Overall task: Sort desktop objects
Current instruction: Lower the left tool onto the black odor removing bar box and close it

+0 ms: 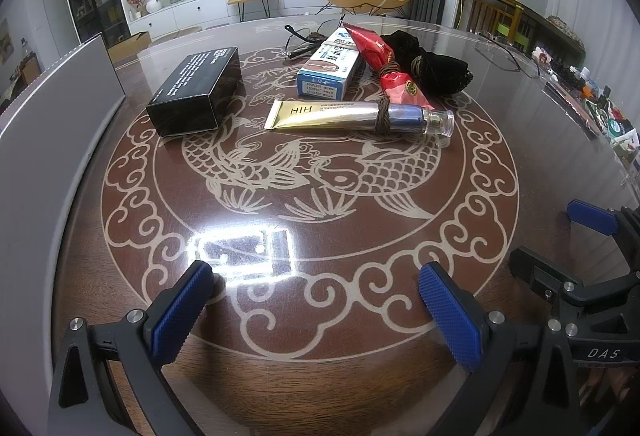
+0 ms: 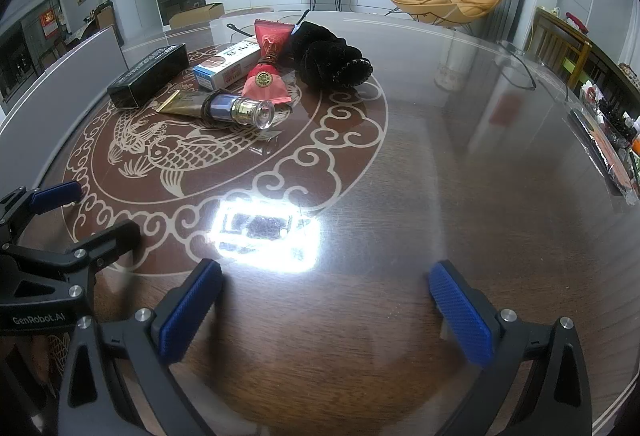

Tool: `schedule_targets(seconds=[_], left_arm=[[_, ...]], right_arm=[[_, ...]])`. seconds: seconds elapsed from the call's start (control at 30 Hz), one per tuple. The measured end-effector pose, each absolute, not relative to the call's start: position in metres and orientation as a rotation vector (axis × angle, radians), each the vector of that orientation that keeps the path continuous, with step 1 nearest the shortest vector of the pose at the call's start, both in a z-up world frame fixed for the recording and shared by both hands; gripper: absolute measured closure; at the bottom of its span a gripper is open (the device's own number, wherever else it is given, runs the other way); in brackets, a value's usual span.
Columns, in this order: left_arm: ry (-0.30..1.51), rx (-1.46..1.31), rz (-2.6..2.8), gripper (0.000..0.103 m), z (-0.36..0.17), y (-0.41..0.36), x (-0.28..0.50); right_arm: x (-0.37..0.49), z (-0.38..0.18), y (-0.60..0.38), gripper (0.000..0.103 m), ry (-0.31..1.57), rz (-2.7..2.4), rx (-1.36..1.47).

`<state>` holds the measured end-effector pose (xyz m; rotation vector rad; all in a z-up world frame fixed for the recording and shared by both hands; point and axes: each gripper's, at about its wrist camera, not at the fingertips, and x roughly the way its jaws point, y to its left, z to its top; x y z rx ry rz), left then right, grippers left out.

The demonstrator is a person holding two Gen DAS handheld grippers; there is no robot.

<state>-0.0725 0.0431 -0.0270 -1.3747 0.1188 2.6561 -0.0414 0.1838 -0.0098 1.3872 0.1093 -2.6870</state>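
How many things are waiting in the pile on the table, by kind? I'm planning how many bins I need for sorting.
Boxes: 2, the black box and the blue-white box
Tubes: 1, the gold tube
Red packets: 1
Black pouches: 1
Glasses: 1
Total: 6

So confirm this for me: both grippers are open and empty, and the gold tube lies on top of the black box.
Not quite. The left wrist view shows the gold tube lying on the table beside the black box, apart from it. Left gripper and right gripper are indeed open and empty.
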Motion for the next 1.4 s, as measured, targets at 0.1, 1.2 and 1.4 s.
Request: schedule_targets(seconds=[0.1,1.2,1.4], left_arm=[[0.119,-1.375,2.656,0.000,-0.027,0.043,-0.072],[0.082,-1.662,2.662,0.000,-0.018,-0.029,-0.256],[-0.003,-1.633,2.703,0.000,-0.026,-0.041,-0.280]], right_arm=[[-0.041,-0.010,0.184,0.000,0.109,-2.687,1.387],[-0.041,-0.010,0.184,0.000,0.109,-2.688,1.387],[-0.041,-0.010,0.184,0.000,0.108,-2.688,1.387]])
